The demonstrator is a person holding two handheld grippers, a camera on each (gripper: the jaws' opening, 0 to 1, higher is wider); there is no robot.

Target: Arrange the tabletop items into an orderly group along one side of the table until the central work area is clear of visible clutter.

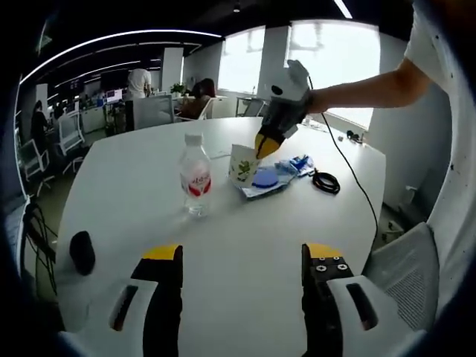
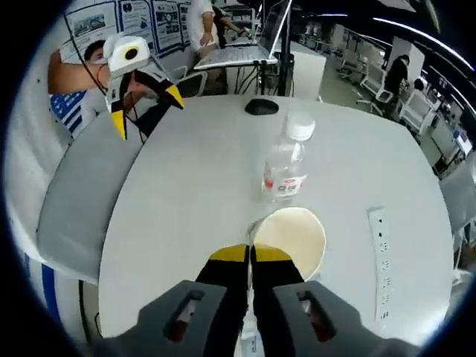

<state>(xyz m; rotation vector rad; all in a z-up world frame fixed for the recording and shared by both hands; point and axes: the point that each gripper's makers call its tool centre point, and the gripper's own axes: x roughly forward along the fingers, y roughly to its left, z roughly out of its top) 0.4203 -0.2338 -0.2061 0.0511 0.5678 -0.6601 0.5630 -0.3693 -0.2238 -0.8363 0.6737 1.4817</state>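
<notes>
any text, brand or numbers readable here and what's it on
None can be read.
Water bottle: red label, print too blurred.
Paper cup: green leaf design, no legible words.
Blue packet: print too small.
Wall posters: text too small.

Clear water bottle (image 1: pixel 195 175), white cap, red label, upright mid-table. Just beside it a white paper cup (image 1: pixel 243 163) with green print, upright, open and empty inside. Touching the cup, blue-and-white packets (image 1: pixel 277 179); a coiled black cable (image 1: pixel 326 181) near them; black mouse (image 1: pixel 82 252) well apart.
</notes>
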